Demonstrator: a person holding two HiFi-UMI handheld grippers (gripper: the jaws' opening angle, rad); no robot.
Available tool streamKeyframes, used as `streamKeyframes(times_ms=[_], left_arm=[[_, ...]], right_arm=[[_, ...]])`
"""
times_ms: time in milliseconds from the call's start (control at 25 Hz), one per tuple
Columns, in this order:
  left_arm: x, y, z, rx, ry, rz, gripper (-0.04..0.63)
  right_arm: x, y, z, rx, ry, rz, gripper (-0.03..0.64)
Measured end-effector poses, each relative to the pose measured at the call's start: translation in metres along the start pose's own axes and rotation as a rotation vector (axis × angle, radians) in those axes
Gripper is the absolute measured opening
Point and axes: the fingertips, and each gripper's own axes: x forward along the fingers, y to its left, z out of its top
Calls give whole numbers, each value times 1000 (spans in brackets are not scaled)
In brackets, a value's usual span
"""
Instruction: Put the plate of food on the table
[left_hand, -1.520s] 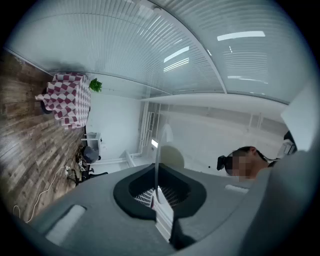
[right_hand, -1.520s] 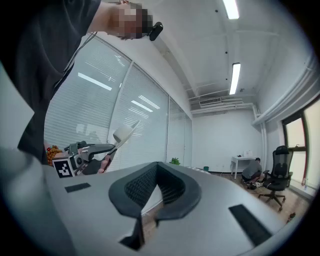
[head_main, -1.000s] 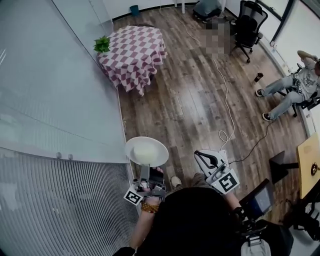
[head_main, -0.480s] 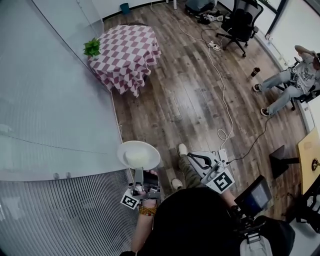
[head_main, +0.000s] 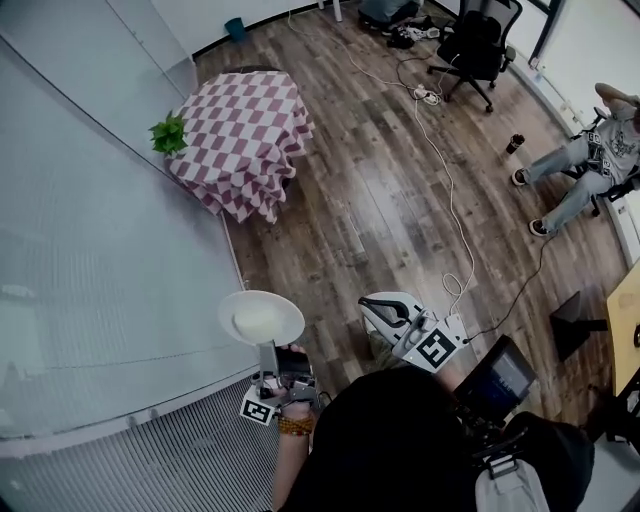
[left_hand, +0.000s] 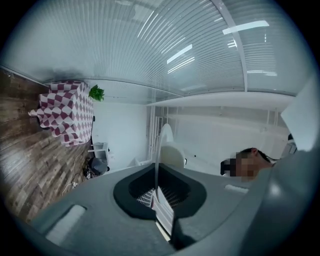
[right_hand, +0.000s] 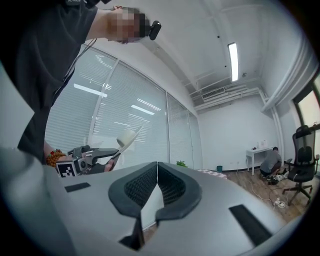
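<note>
Left gripper (head_main: 268, 347) clamps plate (head_main: 290, 312) by rim; pale food (head_main: 257, 322) on it. Right gripper (head_main: 384, 308) closed, empty. Table (head_main: 245, 120) well ahead, plant (head_main: 168, 133) at its corner. Glass wall (head_main: 90, 250) close left; cable (head_main: 447, 190) on floor, right.

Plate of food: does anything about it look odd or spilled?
Nothing looks spilled. The left gripper pinches the plate by one rim only, and the right gripper view shows it tilted, food on top.

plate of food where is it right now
Head view, lower left of centre: the plate of food is clamped by its rim in the left gripper, beside the glass wall, well short of the checkered table.
</note>
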Motion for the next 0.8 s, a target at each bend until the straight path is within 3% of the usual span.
streamKeyframes(times_ms=[440,640,800], left_arm=[[102,55,-22,0,-31,-3,11],[122,71,-14,5,-33,1,11],[142,94,-17,-47,12,4,11]], right_arm=[[18,-127,-26,66,68,-39,12],[32,-147,-43,134,109,-49,12],[48,-159,-36,104,117,-72,12]])
